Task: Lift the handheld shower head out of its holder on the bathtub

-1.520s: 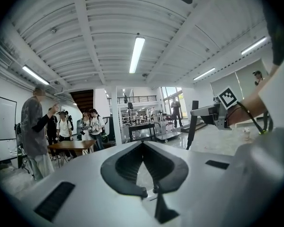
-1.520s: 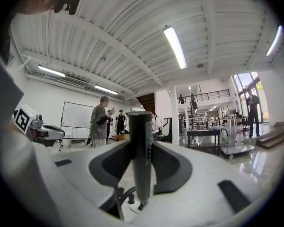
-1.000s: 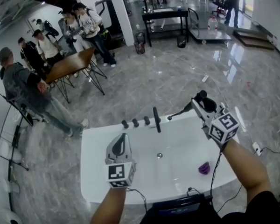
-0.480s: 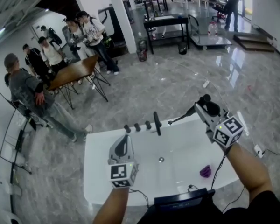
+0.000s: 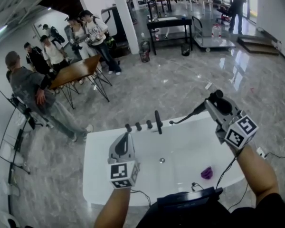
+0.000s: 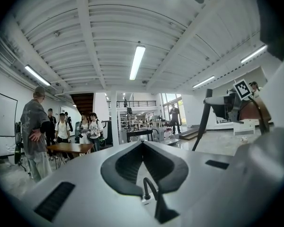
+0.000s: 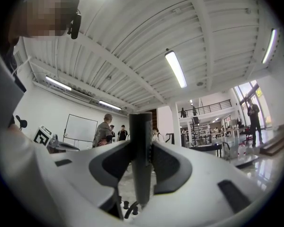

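Observation:
The white bathtub (image 5: pixel 99 175) fills the lower middle of the head view. My right gripper (image 5: pixel 213 102) is above its far right corner, shut on the black shower head (image 5: pixel 219 100). A thin black stem (image 5: pixel 187 116) slopes from the head down-left to the tub rim. In the right gripper view a dark grey handle (image 7: pixel 141 160) stands upright, clamped between the jaws of the right gripper (image 7: pixel 141 148). My left gripper (image 5: pixel 126 137) hovers over the tub's left half, shut and empty. In its own view the left gripper (image 6: pixel 142 144) has its tips together, and the shower head (image 6: pixel 223 107) shows to the right.
A black faucet (image 5: pixel 157 121) and three black knobs (image 5: pixel 138 126) stand on the tub's far rim. A purple object (image 5: pixel 207 173) lies in the tub near the drain (image 5: pixel 162 160). Several people (image 5: pixel 33 87) and a brown table (image 5: pixel 73 68) are at the back left.
My right gripper has risen and drifted right with the shower head in its jaws. The left gripper has lifted slightly, still shut.

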### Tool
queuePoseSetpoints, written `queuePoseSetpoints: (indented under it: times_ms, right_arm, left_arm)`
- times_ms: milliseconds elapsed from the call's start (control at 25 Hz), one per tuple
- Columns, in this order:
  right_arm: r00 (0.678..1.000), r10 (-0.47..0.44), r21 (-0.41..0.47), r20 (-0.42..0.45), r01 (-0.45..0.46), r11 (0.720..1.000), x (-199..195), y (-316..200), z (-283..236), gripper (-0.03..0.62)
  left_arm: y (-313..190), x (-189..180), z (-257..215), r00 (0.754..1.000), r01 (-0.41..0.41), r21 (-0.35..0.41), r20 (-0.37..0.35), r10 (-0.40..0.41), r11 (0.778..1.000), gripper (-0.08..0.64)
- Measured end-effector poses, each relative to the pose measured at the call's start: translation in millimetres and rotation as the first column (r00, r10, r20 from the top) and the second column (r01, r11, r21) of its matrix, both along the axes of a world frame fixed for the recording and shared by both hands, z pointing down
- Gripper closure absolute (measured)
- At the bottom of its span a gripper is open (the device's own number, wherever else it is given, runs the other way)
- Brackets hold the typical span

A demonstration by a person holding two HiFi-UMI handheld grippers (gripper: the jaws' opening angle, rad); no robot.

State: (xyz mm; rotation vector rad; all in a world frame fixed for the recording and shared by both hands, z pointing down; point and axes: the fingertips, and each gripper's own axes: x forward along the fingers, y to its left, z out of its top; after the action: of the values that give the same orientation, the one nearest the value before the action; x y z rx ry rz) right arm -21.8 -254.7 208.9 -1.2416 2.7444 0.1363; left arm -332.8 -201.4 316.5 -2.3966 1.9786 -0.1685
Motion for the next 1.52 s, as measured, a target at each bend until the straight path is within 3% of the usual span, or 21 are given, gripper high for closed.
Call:
queuePoseSetpoints:
  times_ms: [240,600,1120,1520]
  right_arm:
    - [1.0,0.019,0.004,-0.015,-0.019,1.0,14.0,17.5,-15.8,0.448]
    - [0.998,0.051,-0.043,0.032,-0.05,0.998,35.0,42.7,-26.0,0.449]
    - [0.996,0.065,-0.003,0.058,-0.065,0.998,32.6,89.6,-29.0,0.451]
    - [0.995,0.075,0.038,0.062,-0.077,0.996,21.6,109.9,-37.4,0.451]
  left_arm:
    - [7.9,9.4,1.8,0.999,-0.023,0.006,-0.034,0.023,1.0,0.551]
    - [21.7,16.7,-6.1,0.999,-0.034,0.004,-0.039,0.034,0.999,0.551]
    - [68.0,-14.5,18.9,0.999,0.025,-0.045,-0.04,-0.027,0.999,0.551]
    - [71.5,-23.3,21.6,0.999,0.029,-0.049,-0.022,-0.03,0.998,0.551]
